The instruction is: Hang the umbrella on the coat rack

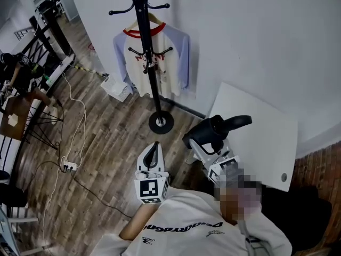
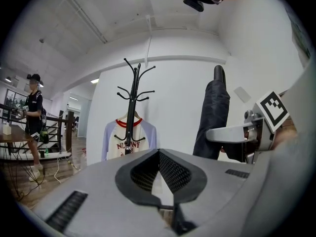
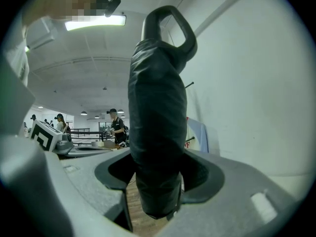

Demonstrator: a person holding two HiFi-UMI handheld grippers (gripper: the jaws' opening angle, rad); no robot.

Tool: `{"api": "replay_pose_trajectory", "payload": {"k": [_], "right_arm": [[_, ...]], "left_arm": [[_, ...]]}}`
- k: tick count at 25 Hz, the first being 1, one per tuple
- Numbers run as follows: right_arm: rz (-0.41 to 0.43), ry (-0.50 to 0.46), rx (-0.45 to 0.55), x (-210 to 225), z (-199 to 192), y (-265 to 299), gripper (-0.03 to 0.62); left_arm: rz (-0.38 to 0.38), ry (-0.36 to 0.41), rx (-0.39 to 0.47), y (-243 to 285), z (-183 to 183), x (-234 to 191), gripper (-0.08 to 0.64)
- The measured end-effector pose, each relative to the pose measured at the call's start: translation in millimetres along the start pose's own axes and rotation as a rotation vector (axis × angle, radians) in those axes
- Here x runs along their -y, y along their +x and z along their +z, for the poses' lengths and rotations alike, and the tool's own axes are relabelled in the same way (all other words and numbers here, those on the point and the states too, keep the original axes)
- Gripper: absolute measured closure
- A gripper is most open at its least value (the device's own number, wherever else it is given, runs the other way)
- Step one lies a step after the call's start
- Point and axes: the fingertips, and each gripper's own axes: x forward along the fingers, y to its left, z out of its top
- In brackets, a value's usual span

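The black coat rack (image 1: 147, 52) stands on a round base against the white wall, with a cream and lilac shirt (image 1: 157, 63) hung on it. My right gripper (image 1: 212, 138) is shut on a folded black umbrella (image 1: 219, 128), held up and to the right of the rack's base. In the right gripper view the umbrella (image 3: 157, 112) stands between the jaws, its loop handle (image 3: 170, 26) on top. My left gripper (image 1: 155, 145) is shut on nothing, just before the base. From the left gripper view I see the rack (image 2: 133, 100) ahead and the umbrella (image 2: 212, 115) to the right.
A white table (image 1: 266, 143) stands to the right against the wall. Cables and a power strip (image 1: 69, 166) lie on the wooden floor at left, beside a black railing (image 1: 50, 36). A white box (image 1: 116, 87) sits by the wall. A person (image 2: 33, 117) stands far left.
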Motion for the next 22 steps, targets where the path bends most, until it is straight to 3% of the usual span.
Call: {"api": "replay_pose_trajectory", "payload": {"k": [13,22], "right_arm": [[-0.098,0.014,0.009,64.0,50.2,180.5,0.328],[-0.100,0.021,0.020,81.6,77.7,230.9,0.328]], "left_arm": [[-0.125,0.025,-0.043,154.9,35.1,-100.7,0.563],[-0.154,0.031,-0.033,198.8,47.1,-128.0,0.563]]}}
